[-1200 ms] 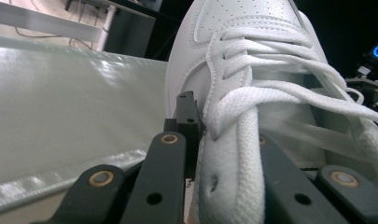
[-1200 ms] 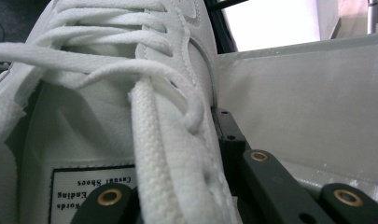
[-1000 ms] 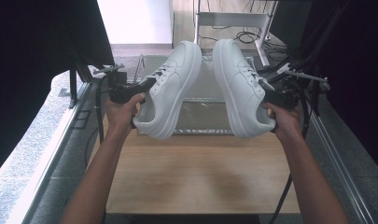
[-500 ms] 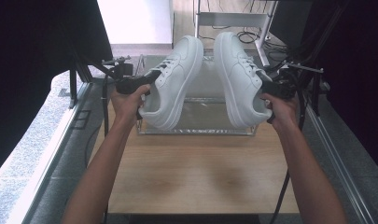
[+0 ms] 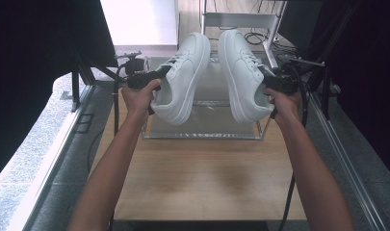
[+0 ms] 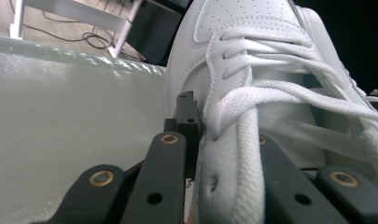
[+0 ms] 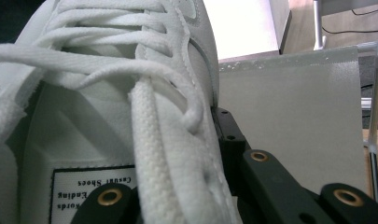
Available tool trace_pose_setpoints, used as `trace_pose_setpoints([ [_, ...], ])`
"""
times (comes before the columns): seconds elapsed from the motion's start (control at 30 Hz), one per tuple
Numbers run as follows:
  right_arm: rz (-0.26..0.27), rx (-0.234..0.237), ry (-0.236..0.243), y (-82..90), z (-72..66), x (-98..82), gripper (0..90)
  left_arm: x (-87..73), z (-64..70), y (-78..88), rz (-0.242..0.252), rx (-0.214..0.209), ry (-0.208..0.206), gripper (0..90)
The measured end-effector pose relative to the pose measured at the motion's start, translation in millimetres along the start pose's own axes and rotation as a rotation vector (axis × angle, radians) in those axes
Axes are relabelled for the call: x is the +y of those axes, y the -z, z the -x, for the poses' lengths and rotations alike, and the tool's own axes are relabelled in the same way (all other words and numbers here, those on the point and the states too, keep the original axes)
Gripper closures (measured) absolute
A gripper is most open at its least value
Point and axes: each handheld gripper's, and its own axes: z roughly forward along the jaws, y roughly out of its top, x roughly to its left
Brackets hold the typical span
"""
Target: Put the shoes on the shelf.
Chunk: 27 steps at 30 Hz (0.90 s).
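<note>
Two white lace-up sneakers hang in the air over a clear box point(image 5: 202, 130). My left gripper point(image 5: 161, 77) is shut on the side wall of the left sneaker point(image 5: 183, 79), beside its laces. The right gripper point(image 5: 266, 79) is shut on the side wall of the right sneaker point(image 5: 240, 72). Both shoes are tilted, toes pointing away and soles facing each other. In the left gripper view the black jaws clamp the left sneaker's collar point(image 6: 233, 158). In the right gripper view the jaws pinch the right sneaker's collar point(image 7: 177, 154), and a tongue label point(image 7: 84, 191) shows inside.
The clear box stands at the far end of a wooden table point(image 5: 197, 178). A white cabinet point(image 5: 139, 24) and a metal frame point(image 5: 240, 19) with cables lie beyond it. Dark curtains hang on both sides. A grey floor strip point(image 5: 29, 154) runs along the left.
Both hands have carried the sneakers away from the person, farther over the clear box. The grips on the shoes are unchanged.
</note>
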Motion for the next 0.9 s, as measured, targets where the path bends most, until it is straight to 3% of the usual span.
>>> trace_pose_setpoints([
  [0.2, -0.008, -0.030, -0.006, -10.8, -1.2, 6.1, 86.2, 7.9, -3.2, -7.8, -0.003, 0.047, 0.006, 83.8],
  [0.8, -0.020, -0.086, -0.015, -35.3, -6.6, 21.1, 86.2, 24.7, -2.3, -23.6, -0.001, 0.076, 0.017, 83.8],
  [0.9, -0.027, -0.111, -0.024, -41.5, -5.1, 21.5, 86.2, 27.2, -2.2, -29.5, -0.006, 0.099, 0.011, 83.7],
])
